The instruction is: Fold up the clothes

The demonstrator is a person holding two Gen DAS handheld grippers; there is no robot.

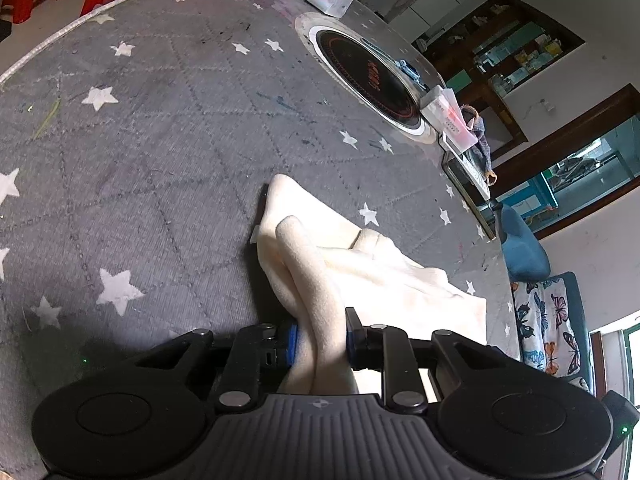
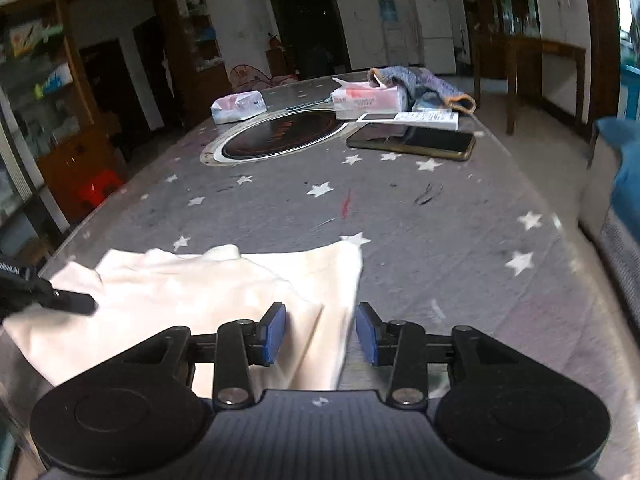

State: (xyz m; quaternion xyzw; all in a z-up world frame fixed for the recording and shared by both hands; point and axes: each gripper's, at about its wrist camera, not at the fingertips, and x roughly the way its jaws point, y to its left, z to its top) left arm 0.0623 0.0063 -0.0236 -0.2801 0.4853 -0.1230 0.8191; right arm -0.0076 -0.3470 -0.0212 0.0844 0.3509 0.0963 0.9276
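A cream-white garment lies partly folded on the grey star-patterned table cover. In the left wrist view my left gripper is shut on a bunched fold of the garment, which rises between the blue pads. In the right wrist view the garment lies spread at the near left. My right gripper is open, its pads either side of the garment's right edge, not pinching it. The left gripper's finger shows at the far left, over the cloth.
A round built-in hob sits mid-table. Behind it are tissue packs, a phone, a remote and a blue-grey garment. A blue chair stands right, a red stool left.
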